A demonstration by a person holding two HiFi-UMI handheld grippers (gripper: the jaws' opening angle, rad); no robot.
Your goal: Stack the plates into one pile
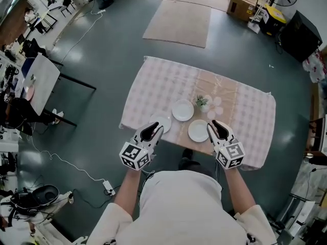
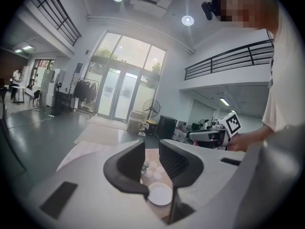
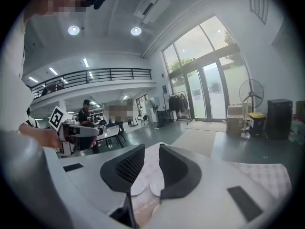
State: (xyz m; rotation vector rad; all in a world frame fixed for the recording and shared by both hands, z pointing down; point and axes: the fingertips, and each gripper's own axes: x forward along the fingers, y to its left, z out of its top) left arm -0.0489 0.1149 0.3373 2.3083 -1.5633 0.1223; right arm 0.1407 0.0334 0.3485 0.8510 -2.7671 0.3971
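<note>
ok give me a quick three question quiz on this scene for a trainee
1. How many white plates lie on the checked tablecloth?
2. True or false: two plates are already stacked.
3. The left gripper has its jaws: a) shut on a plate, b) apart and empty, c) out of view.
Key: 1. three; 2. false; 3. b.

white plates (image 1: 183, 110), a pink-and-white checked tablecloth (image 1: 153, 91), a grey floor (image 1: 112, 60).
</note>
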